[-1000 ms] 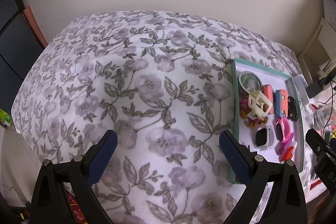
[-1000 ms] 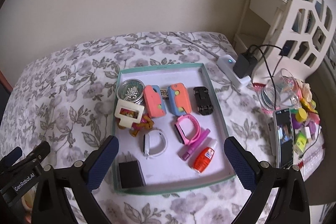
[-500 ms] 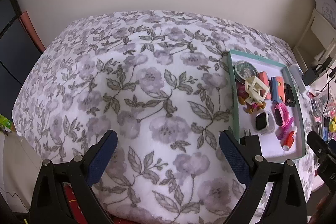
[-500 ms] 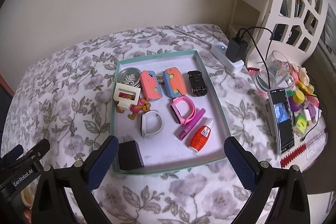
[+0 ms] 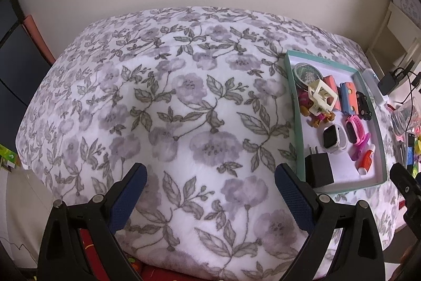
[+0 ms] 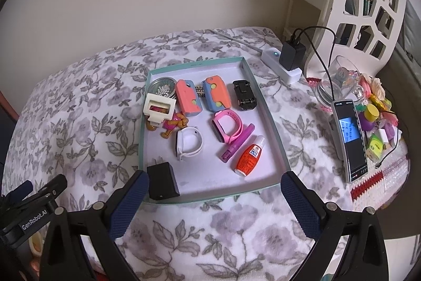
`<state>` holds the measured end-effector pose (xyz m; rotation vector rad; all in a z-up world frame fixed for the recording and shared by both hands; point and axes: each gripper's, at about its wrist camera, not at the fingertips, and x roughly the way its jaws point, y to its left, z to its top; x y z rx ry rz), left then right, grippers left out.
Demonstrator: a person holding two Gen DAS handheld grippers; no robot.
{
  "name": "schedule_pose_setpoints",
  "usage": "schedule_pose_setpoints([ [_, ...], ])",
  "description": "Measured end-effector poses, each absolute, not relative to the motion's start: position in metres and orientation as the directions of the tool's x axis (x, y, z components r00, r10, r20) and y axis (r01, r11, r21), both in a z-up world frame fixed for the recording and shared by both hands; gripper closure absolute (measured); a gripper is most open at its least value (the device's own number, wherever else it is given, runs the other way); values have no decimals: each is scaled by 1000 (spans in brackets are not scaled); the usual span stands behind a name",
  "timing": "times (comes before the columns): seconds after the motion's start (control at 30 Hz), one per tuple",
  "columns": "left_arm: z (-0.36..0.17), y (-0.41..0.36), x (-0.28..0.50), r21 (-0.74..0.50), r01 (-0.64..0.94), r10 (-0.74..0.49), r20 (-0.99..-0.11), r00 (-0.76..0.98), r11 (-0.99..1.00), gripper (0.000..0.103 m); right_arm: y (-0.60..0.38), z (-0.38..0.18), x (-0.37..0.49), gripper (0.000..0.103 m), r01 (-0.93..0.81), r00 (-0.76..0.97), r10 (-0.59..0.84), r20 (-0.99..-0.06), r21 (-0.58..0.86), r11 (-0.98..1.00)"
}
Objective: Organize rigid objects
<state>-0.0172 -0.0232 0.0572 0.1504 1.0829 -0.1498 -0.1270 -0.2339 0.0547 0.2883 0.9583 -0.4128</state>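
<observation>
Two grippers, both with fingers spread wide and grasping nothing. Left gripper (image 5: 210, 191): hovering over a bare stretch of floral cloth (image 5: 158, 109) covering the desk; the teal-rimmed tray (image 5: 291, 107) lies beyond and to the right of its right finger. Right gripper (image 6: 214, 198): hovering at the near edge of the same tray (image 6: 273, 123), which sits ahead of and between its fingers. Tray contents, nearest the fingers first: one black plug adapter (image 6: 161, 182) in the near left corner, just ahead of the left finger; one orange glue bottle (image 6: 248, 158), lying tilted, ahead of the right finger; one purple pen-like stick (image 6: 235, 146) just beside the bottle; one white smartwatch (image 6: 188, 144) and one pink smartwatch (image 6: 226, 127) in the middle. Farthest from the fingers, left to right: one round tin of small beads (image 6: 161, 90); one cream square frame piece (image 6: 158, 107) resting over a small orange-and-pink figure (image 6: 173, 123); two orange-and-blue cases (image 6: 188, 98), side by side with a small patterned piece between them; one black toy car (image 6: 244, 95). Outside the tray, right of the right finger: one phone (image 6: 350, 138) with lit screen, one glass jar (image 6: 338, 82), a white power strip (image 6: 282, 63) with a black charger plugged in, and assorted small colourful items at the desk's far right.
</observation>
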Motion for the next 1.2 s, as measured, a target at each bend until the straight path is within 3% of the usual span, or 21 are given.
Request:
schedule_pose_setpoints([
  [1.2, 55, -14, -20, 43, 153, -33, -885, 465, 987, 5, -218, 41, -114, 1, 406, 454, -231, -861, -31, 913],
])
